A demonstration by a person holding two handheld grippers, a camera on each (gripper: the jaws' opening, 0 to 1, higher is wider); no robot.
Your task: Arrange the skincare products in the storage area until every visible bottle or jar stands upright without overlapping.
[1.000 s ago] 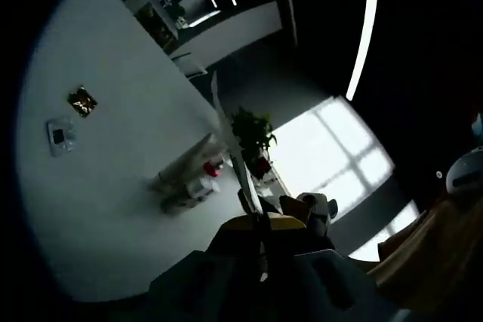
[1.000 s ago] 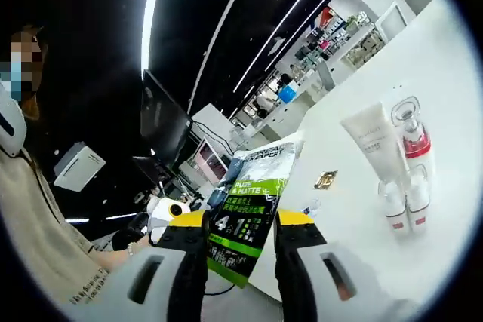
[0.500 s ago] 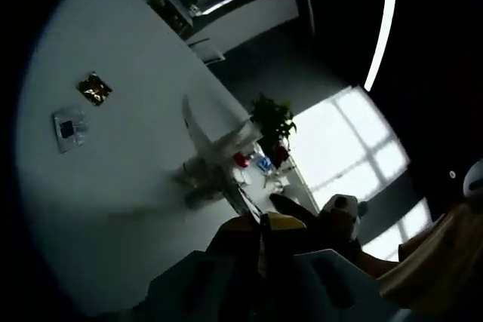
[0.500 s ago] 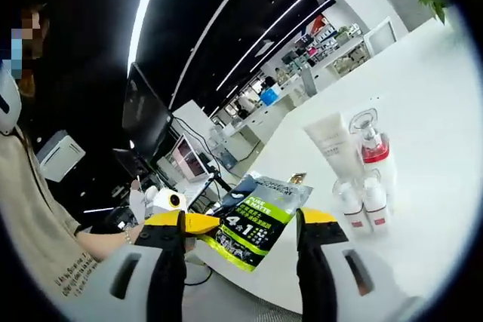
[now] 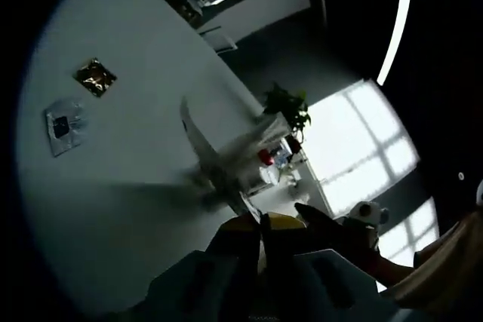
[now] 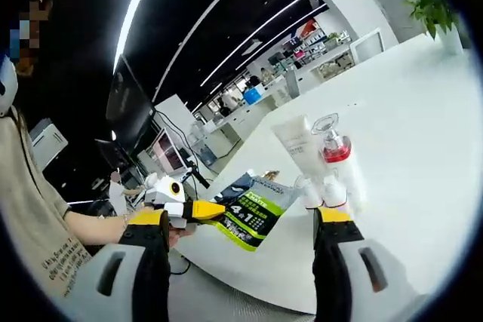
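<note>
A potted plant (image 6: 430,1) stands at the upper right of the right gripper view; a dark monitor (image 6: 124,107) at left, shelving (image 6: 321,47) far behind.

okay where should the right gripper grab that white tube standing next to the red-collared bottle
Probably the white tube is best gripped low on its body, coming from the open table side facing the right gripper. It widens toward the top, and the red-collared bottle and small white bottles crowd its other side.
</note>
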